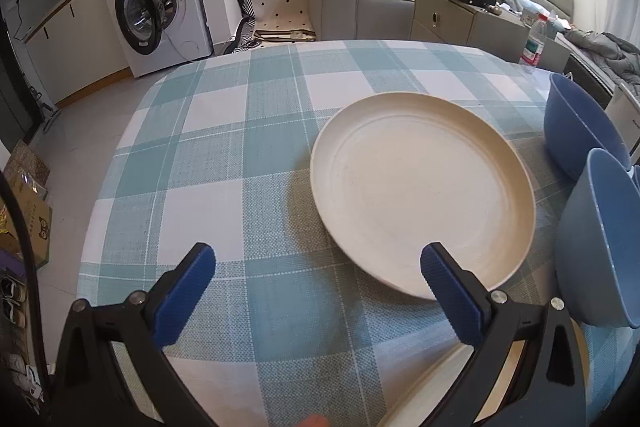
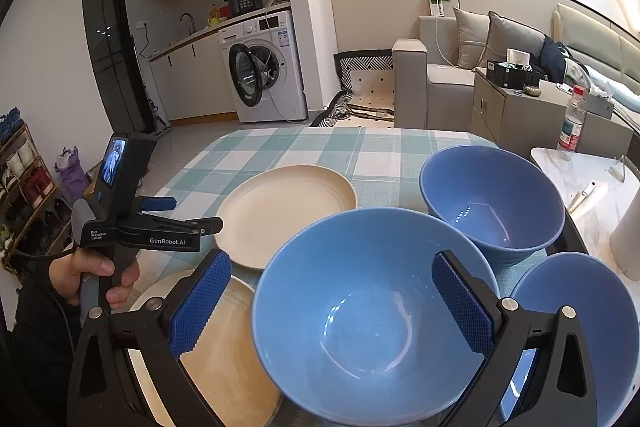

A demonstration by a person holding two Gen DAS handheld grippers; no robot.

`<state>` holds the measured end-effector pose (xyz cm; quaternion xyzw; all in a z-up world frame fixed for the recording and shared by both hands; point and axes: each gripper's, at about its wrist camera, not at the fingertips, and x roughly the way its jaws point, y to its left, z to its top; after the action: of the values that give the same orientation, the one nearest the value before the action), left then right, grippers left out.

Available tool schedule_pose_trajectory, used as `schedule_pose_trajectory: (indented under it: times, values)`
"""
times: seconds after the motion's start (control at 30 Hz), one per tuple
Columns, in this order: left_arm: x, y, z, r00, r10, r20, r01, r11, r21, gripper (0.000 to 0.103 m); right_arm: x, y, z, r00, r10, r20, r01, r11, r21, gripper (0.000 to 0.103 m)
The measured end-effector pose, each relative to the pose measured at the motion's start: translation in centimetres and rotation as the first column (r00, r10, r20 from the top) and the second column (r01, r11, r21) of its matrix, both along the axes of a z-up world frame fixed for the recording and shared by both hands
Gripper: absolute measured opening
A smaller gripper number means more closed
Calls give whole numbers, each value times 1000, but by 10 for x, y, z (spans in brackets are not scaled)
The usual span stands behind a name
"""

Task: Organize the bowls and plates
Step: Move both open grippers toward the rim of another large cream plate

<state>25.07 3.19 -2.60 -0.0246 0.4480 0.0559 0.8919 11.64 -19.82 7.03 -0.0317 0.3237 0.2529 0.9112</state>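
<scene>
On the blue-and-white checked tablecloth sat two cream plates and three blue bowls. The left gripper hung with its jaws spread wide and holding nothing, its right pad over the near rim of the far cream plate. The right gripper — also wide apart and empty — hovered over the nearest blue bowl. A second cream plate lay just left of that bowl, partly under its rim. Another blue bowl stood behind, a third to the right.
</scene>
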Motion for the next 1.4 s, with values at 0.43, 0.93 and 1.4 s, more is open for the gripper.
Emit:
schedule_pose_trajectory:
  times: [0.43, 0.93, 1.4]
  values:
    - [7, 12, -18, 998, 29, -52, -29, 1000, 3, 103, 9, -5, -2, 1000, -24, -15, 24, 1000, -3, 102]
    - [-13, 29, -21, 997, 61, -53, -62, 998, -31, 103, 5, -9, -4, 999, -42, -28, 42, 999, 3, 102]
    - [-40, 49, -22, 993, 111, -31, -112, 993, -45, 103, 6, 14, -1, 1000, -1, -20, 0, 999, -36, 102]
